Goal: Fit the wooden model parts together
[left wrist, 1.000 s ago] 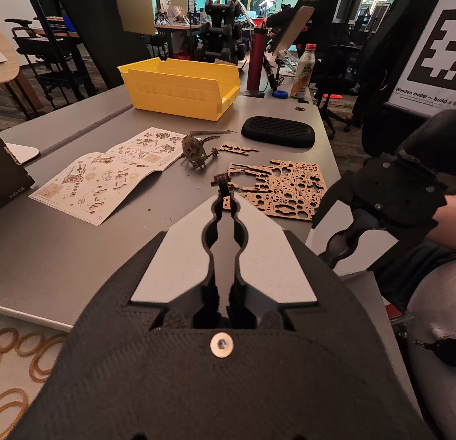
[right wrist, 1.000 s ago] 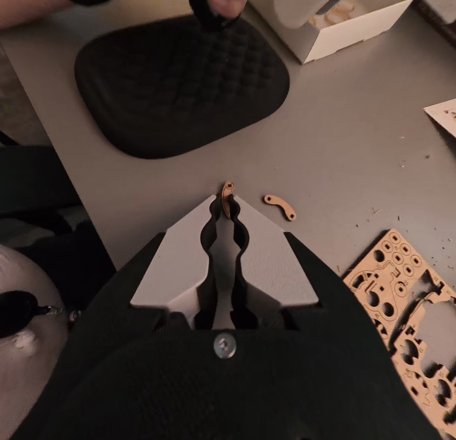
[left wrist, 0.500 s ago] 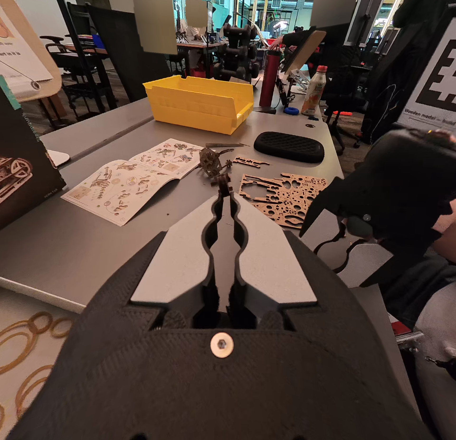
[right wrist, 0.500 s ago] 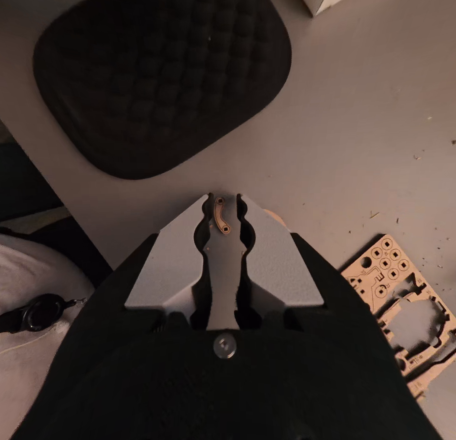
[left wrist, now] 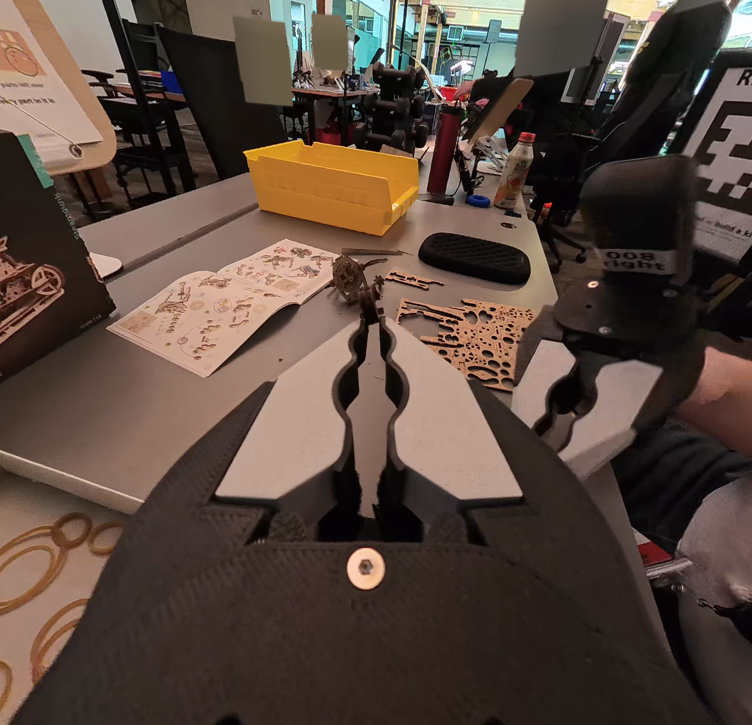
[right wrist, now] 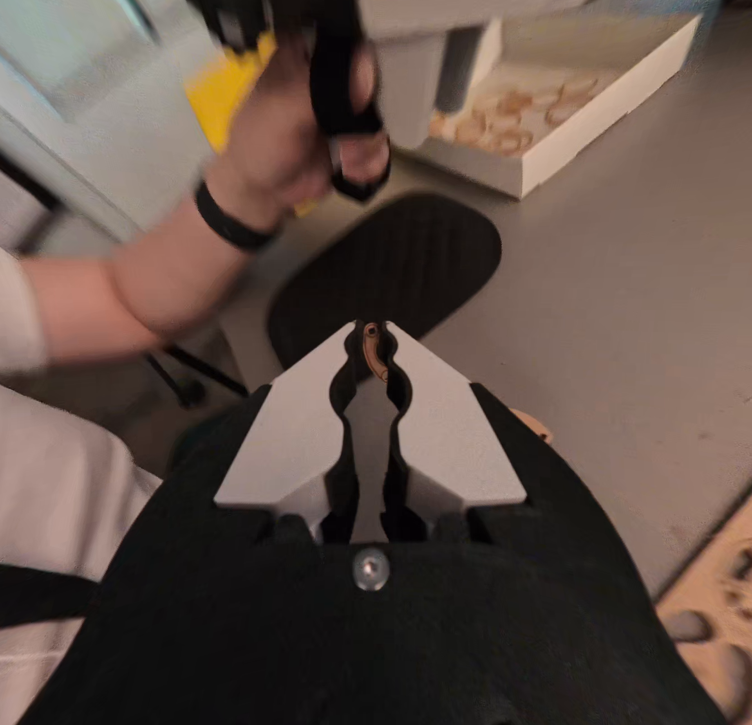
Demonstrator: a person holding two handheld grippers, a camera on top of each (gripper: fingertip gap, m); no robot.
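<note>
left gripper [left wrist: 371, 323] was clamped on a small dark wooden piece [left wrist: 368, 306] at the very tips - the piece stuck up and forward past the fingertips, long axis roughly in line with the fingers, held above the grey table [left wrist: 101, 400]. just beyond it on the table sat the dark partly built gear assembly [left wrist: 349, 276], next to the open instruction booklet [left wrist: 228, 307]. punched-out plywood sheet [left wrist: 472, 335] lay flat to the right of the tips, a smaller wooden strip [left wrist: 411, 279] behind it, black textured pad [left wrist: 474, 257] further back, yellow bin [left wrist: 333, 185] at the rear. model box [left wrist: 36, 266] stood upright at left.

right gripper [right wrist: 371, 331] was closed on a thin curved tan link piece [right wrist: 374, 351] - pinched near the tips, long axis running along the fingers with a slight curve, holed end pointing forward away from the camera, other end back toward the palm of the gripper. it was lifted over the black pad's near edge. the person's left hand [right wrist: 285, 136], blurred, held the other gripper above. a white tray [right wrist: 529, 168] of rubber bands sat behind.
</note>
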